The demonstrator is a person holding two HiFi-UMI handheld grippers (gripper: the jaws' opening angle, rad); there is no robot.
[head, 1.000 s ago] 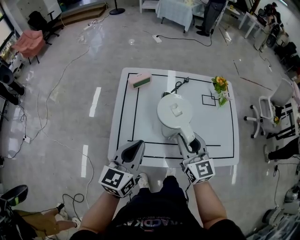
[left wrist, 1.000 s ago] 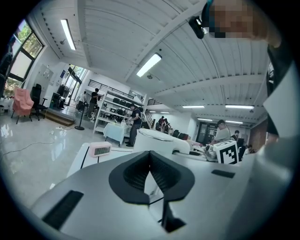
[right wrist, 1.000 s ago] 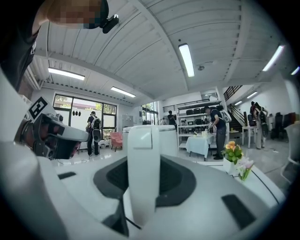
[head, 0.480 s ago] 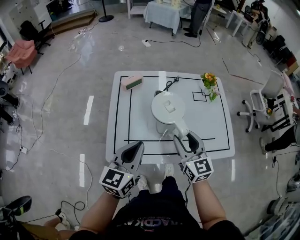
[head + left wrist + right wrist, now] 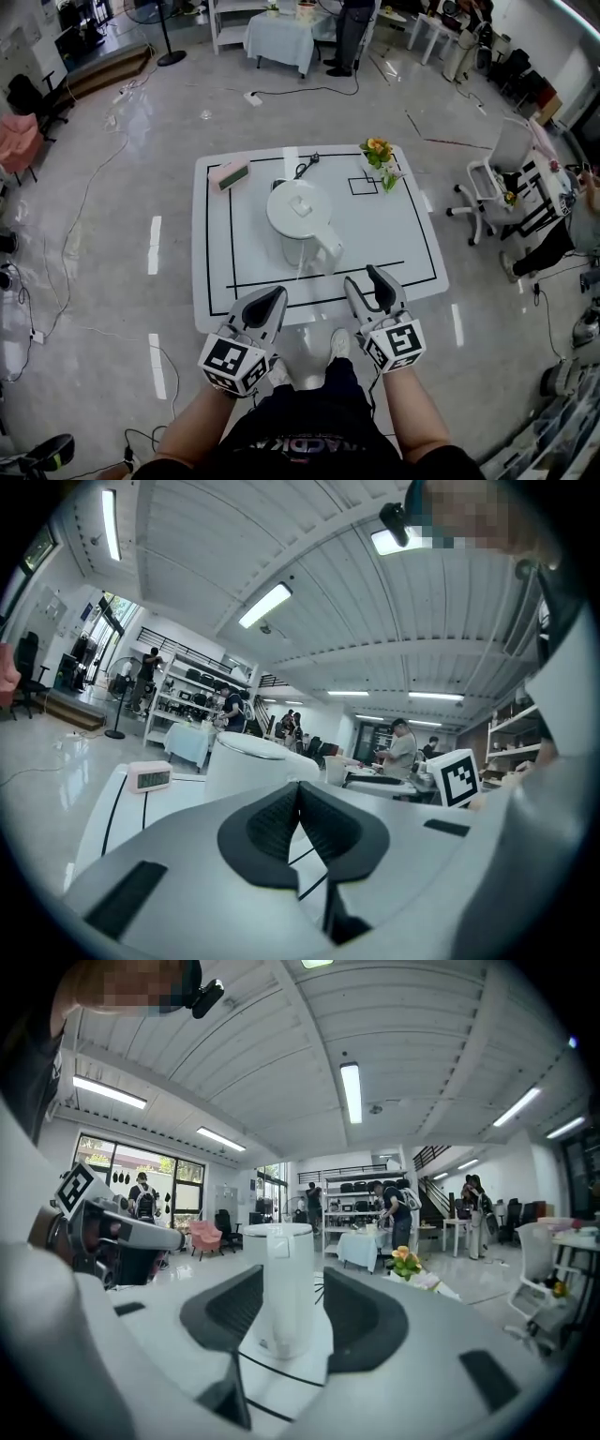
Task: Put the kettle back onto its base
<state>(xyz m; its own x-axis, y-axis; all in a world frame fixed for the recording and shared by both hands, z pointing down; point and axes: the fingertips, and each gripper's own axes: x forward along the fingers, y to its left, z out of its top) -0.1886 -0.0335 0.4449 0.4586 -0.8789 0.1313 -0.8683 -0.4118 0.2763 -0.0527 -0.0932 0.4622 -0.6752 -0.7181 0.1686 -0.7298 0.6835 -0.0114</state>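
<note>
Head view: kettle [image 5: 300, 221] beyond the right gripper [image 5: 362, 278], jaws open; left gripper [image 5: 272, 295], jaws closed.

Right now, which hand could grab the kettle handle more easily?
The right. The right gripper is open and aimed at the kettle, whose handle points toward it. The left gripper is shut and sits off to the handle's left.

My left claw [image 5: 270, 302] is shut tight, with its two jaws pressed together. My right claw [image 5: 366, 281] has its jaws wide apart. Both claws point away from me, nearly level, side by side and a little apart. My left arm [image 5: 192, 424] and my right arm [image 5: 412, 412] are bare and stretch out to hold them.
</note>
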